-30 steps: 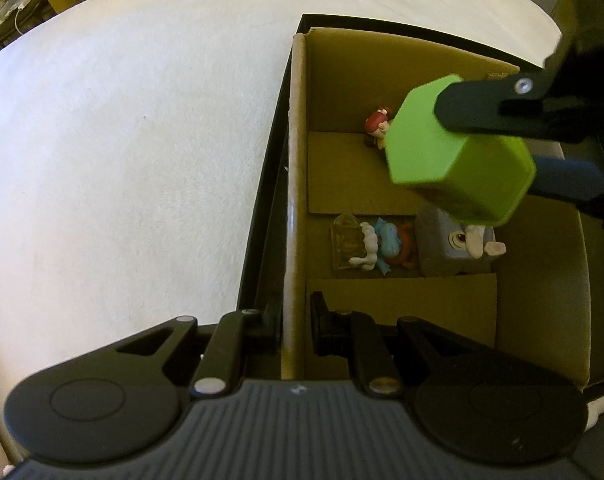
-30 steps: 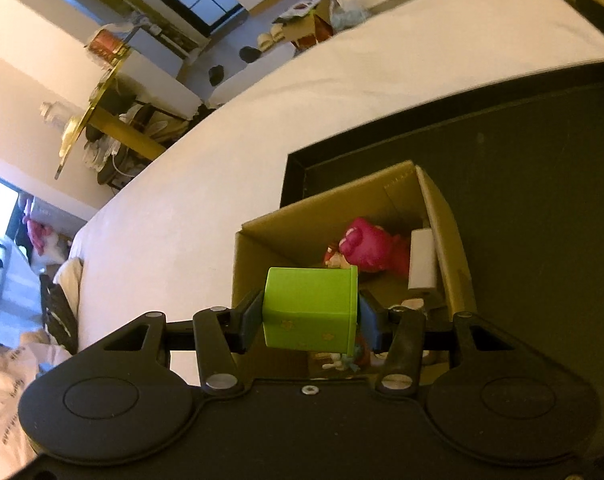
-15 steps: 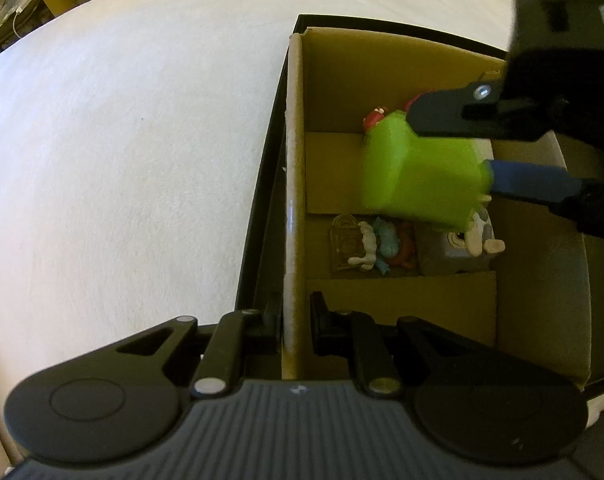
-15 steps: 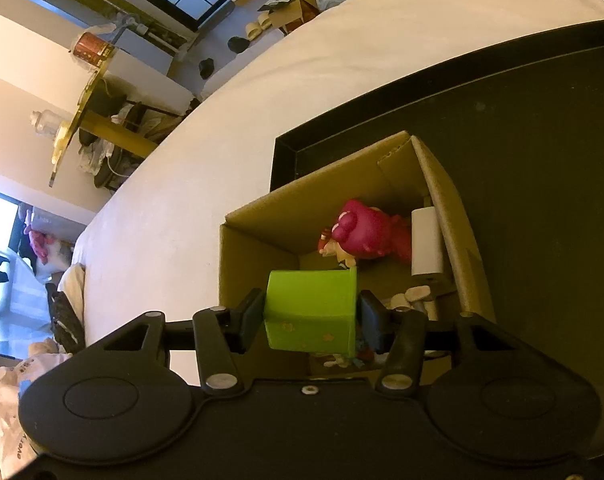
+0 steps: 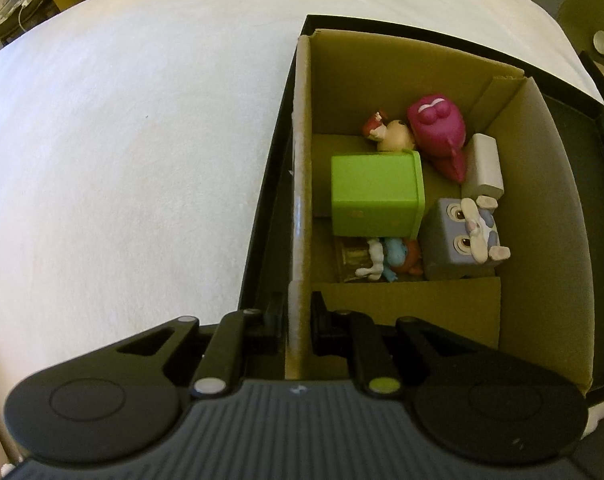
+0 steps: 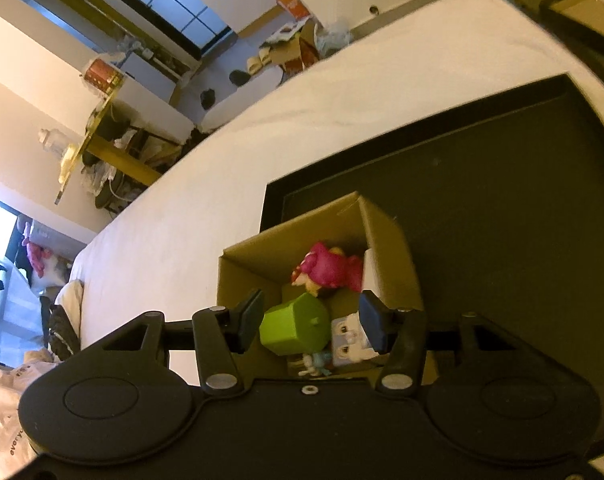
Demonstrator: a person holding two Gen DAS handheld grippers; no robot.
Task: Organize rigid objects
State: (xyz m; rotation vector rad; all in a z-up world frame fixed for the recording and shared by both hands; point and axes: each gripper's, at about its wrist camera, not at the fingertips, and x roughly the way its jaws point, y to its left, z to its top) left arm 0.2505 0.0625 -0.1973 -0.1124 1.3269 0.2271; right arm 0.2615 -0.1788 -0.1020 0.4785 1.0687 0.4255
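A green box lies inside the open cardboard box, on top of a small blue and white figure. Beside it sit a grey cube toy with eyes, a white block, a pink toy and a red-haired figure. My left gripper is shut on the cardboard box's left wall. My right gripper is open and empty above the green box and the cube toy.
The cardboard box stands in a black tray on a white cloth-covered surface. A cardboard flap lies inside the box at its near end. A cluttered room with shelves shows in the right wrist view beyond the surface.
My right gripper lowered the green box into the cardboard box, opened and let it go, then drew back out of the left wrist view. My left gripper kept its hold on the wall.
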